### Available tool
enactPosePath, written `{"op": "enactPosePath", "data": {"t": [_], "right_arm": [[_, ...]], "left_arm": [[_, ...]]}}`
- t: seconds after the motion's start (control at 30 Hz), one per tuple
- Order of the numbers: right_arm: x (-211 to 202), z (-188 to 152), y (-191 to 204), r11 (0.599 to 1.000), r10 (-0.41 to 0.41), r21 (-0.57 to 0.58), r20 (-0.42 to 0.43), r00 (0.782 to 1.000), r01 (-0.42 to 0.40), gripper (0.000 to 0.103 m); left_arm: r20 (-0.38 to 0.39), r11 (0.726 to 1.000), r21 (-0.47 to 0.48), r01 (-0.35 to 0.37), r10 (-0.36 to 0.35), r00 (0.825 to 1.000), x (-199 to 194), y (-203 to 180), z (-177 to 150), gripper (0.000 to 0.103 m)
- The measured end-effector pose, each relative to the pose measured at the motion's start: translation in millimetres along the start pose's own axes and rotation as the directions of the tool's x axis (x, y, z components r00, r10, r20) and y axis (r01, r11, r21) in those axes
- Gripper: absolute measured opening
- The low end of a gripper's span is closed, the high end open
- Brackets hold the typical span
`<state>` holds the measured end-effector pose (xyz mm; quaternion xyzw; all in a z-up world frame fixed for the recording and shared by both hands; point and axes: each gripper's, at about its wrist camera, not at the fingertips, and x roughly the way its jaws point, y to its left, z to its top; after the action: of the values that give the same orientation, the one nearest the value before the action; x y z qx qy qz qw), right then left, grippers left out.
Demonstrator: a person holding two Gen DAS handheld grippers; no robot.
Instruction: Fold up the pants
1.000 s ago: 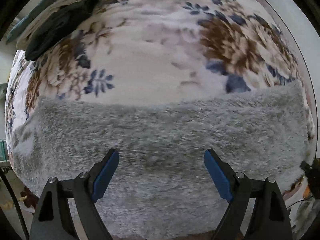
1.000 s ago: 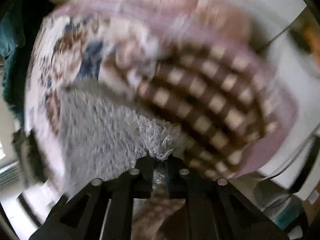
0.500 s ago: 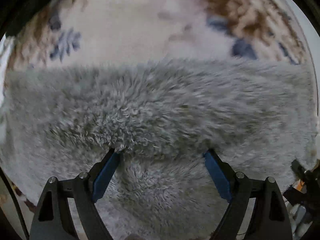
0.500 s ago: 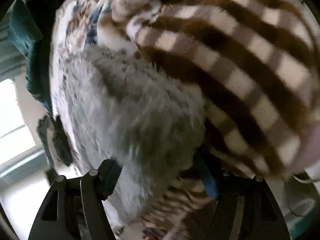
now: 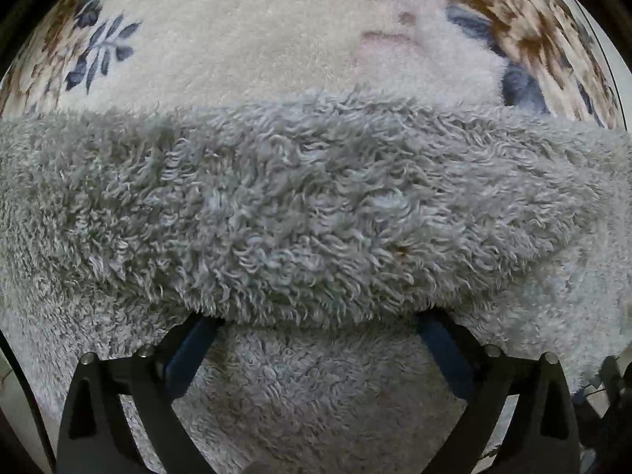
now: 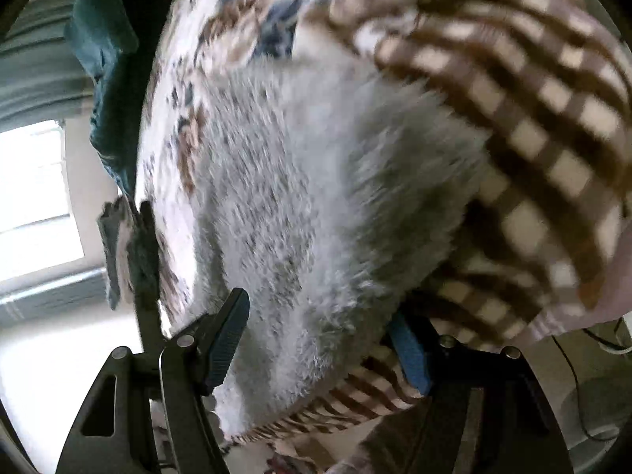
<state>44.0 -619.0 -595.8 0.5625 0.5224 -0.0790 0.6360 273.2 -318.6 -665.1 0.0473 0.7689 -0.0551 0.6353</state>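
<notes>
Fluffy grey fleece pants, spread on a floral plush blanket, lie between the wide-open jaws of left gripper and right gripper. Closed shallowly, only pile may be pinched, so slippage is likely.

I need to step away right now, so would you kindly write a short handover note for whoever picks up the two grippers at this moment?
Left gripper: open, fingers spread, nosed under the thick edge of the grey fleece pants; not clamped.
Right gripper: open, fingers on either side of the pants end; gripping nothing.
Where things are: pants lie on the floral blanket; a brown checked blanket sits beside them on the right gripper's side.
Done: the left view shows one layer lying over another, so a fold seems made.
Left: close on the fabric, finish folding and flatten. How many folds remain I cannot tell.
</notes>
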Motion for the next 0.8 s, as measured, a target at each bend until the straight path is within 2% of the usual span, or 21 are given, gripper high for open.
{"op": "enactPosePath", "data": {"t": [0.03,0.17,0.27,0.33,0.43,0.47,0.53,0.6,0.63,0.67,0.7,0.77,0.8], "right_arm": [[4,1,-1,1.000,-0.019,0.002,0.005,1.000,0.019,0.073],[1,19,-16,0.996,-0.032,0.085,0.119,0.992,0.022,0.073],[13,37,-25,0.986,0.026,0.158,0.129,0.991,-0.047,0.073],[17,43,-21,0.986,0.059,0.150,0.130,0.990,-0.078,0.073],[13,44,5,0.986,0.149,0.048,0.136,0.979,-0.157,0.065],[15,43,14,0.990,0.141,0.010,0.121,0.983,-0.144,0.065],[29,44,22,0.997,0.074,-0.036,0.074,0.995,-0.071,0.065],[45,49,13,0.998,0.053,0.012,0.045,0.998,-0.054,0.065],[48,50,11,0.998,0.056,0.033,0.050,0.997,-0.058,0.061],[44,53,7,0.997,0.046,0.058,0.090,0.995,-0.051,0.034],[39,54,3,0.995,0.045,0.085,0.125,0.991,-0.055,0.019],[26,54,-5,0.987,0.059,0.137,0.198,0.978,-0.088,0.018],[24,53,-4,0.986,0.066,0.138,0.204,0.977,-0.095,0.018]], "left_arm": [[0.000,1.000,-0.002,-0.002,0.002,1.000,1,-5,1,0.102],[-0.001,1.000,-0.002,-0.001,0.001,1.000,4,-14,0,0.102],[-0.004,1.000,-0.003,0.002,-0.002,1.000,15,-18,7,0.103],[-0.006,1.000,-0.010,0.006,-0.006,1.000,20,-19,12,0.103],[-0.002,1.000,-0.020,0.016,-0.016,1.000,28,-18,20,0.103],[0.006,1.000,-0.024,0.017,-0.017,1.000,29,-19,21,0.103],[0.004,1.000,-0.023,0.011,-0.011,1.000,32,-22,23,0.103],[-0.008,1.000,-0.021,0.007,-0.007,1.000,31,-27,27,0.103],[-0.008,1.000,-0.020,0.009,-0.009,1.000,30,-29,27,0.103],[-0.001,0.999,-0.028,0.021,-0.021,1.000,22,-28,27,0.103],[0.014,0.999,-0.033,0.039,-0.038,0.999,17,-26,24,0.103],[0.065,0.997,-0.042,0.059,-0.056,0.996,0,-24,20,0.103],[0.078,0.998,-0.044,0.053,-0.049,0.996,-4,-23,19,0.103]]}}
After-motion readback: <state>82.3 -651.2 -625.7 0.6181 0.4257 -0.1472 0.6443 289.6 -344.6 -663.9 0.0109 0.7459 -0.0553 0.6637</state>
